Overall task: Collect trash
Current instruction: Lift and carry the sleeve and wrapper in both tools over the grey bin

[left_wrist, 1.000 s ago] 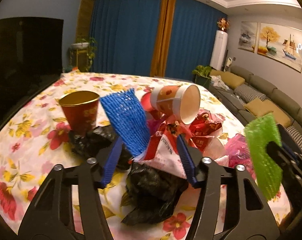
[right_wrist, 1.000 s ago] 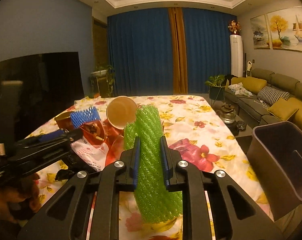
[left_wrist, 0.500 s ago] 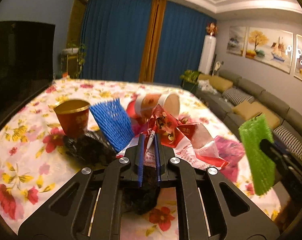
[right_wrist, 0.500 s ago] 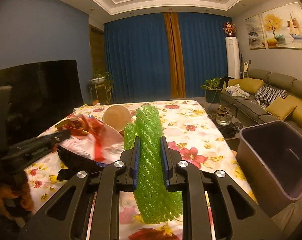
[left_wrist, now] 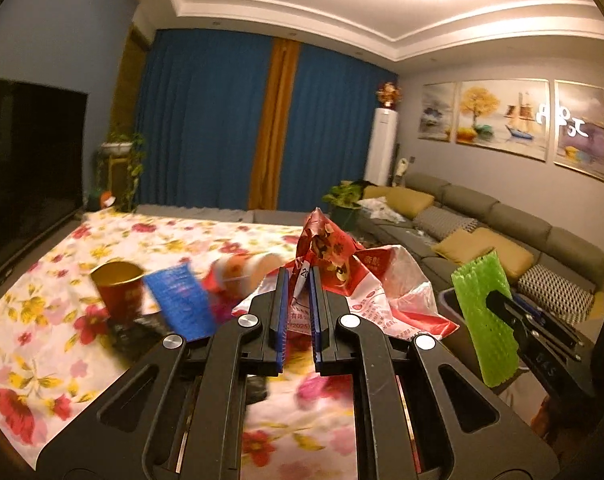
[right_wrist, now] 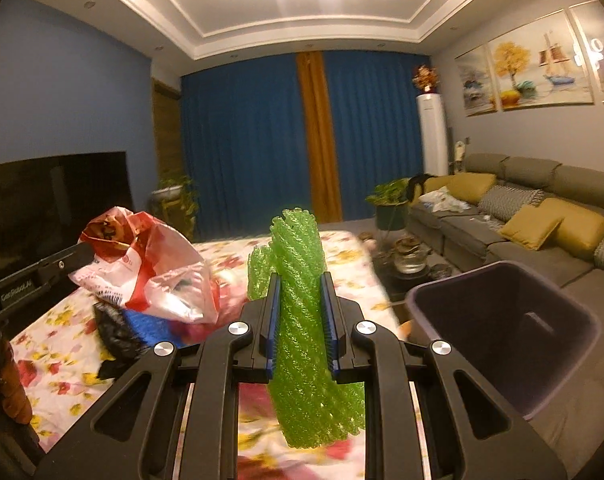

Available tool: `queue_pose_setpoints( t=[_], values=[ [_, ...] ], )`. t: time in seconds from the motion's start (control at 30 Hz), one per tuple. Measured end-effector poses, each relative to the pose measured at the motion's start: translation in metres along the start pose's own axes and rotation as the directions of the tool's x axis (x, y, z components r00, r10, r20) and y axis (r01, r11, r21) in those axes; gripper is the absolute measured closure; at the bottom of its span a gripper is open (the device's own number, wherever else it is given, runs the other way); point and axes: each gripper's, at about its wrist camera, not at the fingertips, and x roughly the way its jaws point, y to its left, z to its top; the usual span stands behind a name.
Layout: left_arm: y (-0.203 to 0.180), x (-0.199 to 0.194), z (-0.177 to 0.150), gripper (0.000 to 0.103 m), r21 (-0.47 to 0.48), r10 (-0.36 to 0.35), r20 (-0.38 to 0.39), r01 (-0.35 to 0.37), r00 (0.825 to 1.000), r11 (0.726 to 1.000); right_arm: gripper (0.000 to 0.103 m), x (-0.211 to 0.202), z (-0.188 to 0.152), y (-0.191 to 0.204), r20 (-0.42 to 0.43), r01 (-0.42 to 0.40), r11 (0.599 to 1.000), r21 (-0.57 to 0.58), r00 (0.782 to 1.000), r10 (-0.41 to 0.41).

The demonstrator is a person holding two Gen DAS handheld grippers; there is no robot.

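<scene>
My left gripper (left_wrist: 298, 280) is shut on a red and white plastic bag (left_wrist: 358, 280) and holds it up above the flowered table (left_wrist: 41, 308). The bag also shows in the right wrist view (right_wrist: 153, 268), hanging from the left gripper (right_wrist: 83, 254). My right gripper (right_wrist: 299, 280) is shut on a green foam net sleeve (right_wrist: 306, 320), held upright over the table's right side; it also shows in the left wrist view (left_wrist: 484, 320). A dark purple bin (right_wrist: 502, 328) stands just right of the table.
On the table lie a red and gold paper cup (left_wrist: 119, 290), a blue foam net (left_wrist: 179, 304), a tipped orange cup (left_wrist: 245, 270) and a black bag (right_wrist: 115, 336). A TV (left_wrist: 25, 168) is at the left, a sofa (right_wrist: 534, 216) at the right.
My left gripper closed on the red and white bag and lifted it off the pile. Both grippers have risen and tilted up. The right gripper still holds the green net.
</scene>
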Motion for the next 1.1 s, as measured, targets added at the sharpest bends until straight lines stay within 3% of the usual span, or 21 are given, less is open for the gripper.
queue_pose_setpoints(
  t=[0.23, 0.53, 0.83, 1.1],
  values=[
    [-0.063, 0.025, 0.004, 0.094, 0.047, -0.114, -0.006, 0.114, 0.993, 0.992, 0.083, -0.016, 0.007, -0.047, 0.045, 0.120, 0.992, 0.022, 0.992, -0.121],
    [-0.153, 0.068, 0.005, 0.094, 0.106, -0.269, -0.013, 0.269, 0.963, 0.957, 0.083, -0.027, 0.015, -0.118, 0.079, 0.262, 0.961, 0.087, 0.960, -0.269],
    [-0.196, 0.105, -0.009, 0.094, 0.132, -0.305, -0.041, 0.307, 0.952, 0.942, 0.083, -0.020, 0.012, -0.153, 0.072, 0.329, 0.937, 0.113, 0.938, -0.338],
    [-0.211, 0.127, -0.015, 0.094, 0.134, -0.318, -0.078, 0.326, 0.945, 0.936, 0.083, -0.009, 0.014, -0.164, 0.062, 0.339, 0.932, 0.128, 0.935, -0.349]
  ],
)
